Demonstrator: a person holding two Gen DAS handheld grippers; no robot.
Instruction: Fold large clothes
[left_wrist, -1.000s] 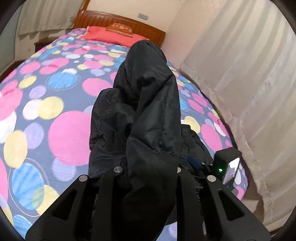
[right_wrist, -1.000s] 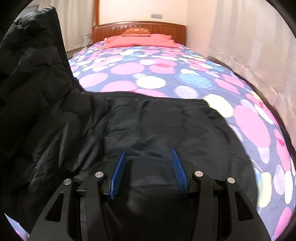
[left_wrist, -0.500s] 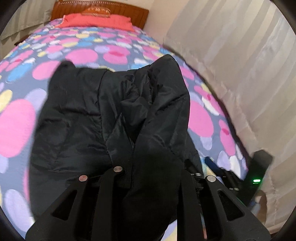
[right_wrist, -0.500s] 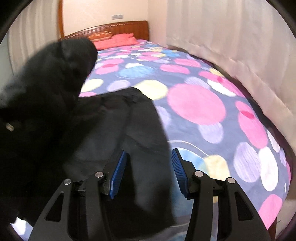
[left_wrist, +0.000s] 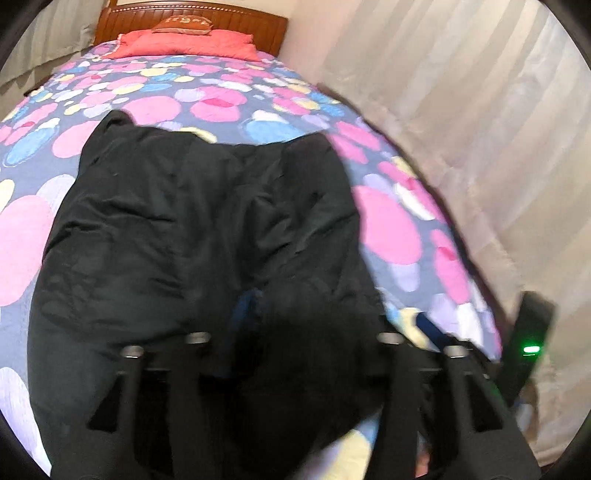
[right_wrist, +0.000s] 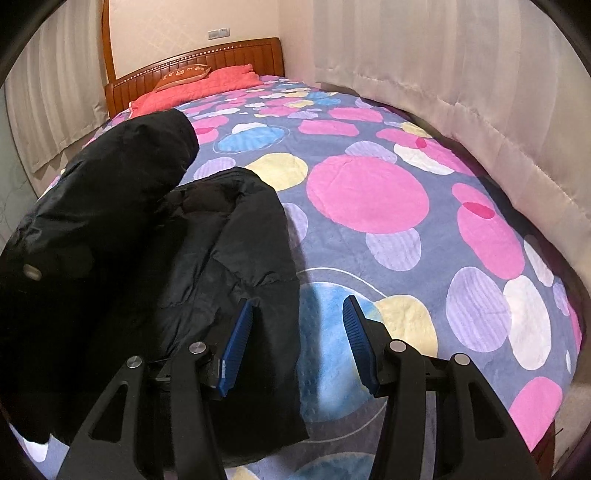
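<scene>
A large black padded jacket lies on the bed; in the right wrist view it fills the left side, with a raised fold at upper left. My left gripper is low over the jacket's near part; black fabric covers its fingers, and one blue pad shows through the blur, so I cannot tell if it grips. My right gripper is open and empty at the jacket's right edge, its left blue pad over the fabric, its right pad over the bedspread.
The bedspread has pink, blue and yellow circles. A red pillow and wooden headboard stand at the far end. Pale curtains run along the right side. The right gripper's body with a green light shows in the left wrist view.
The left gripper has lowered the lifted jacket part, which now lies flatter on the bed. The right gripper has swung right to the jacket's edge and stayed open.
</scene>
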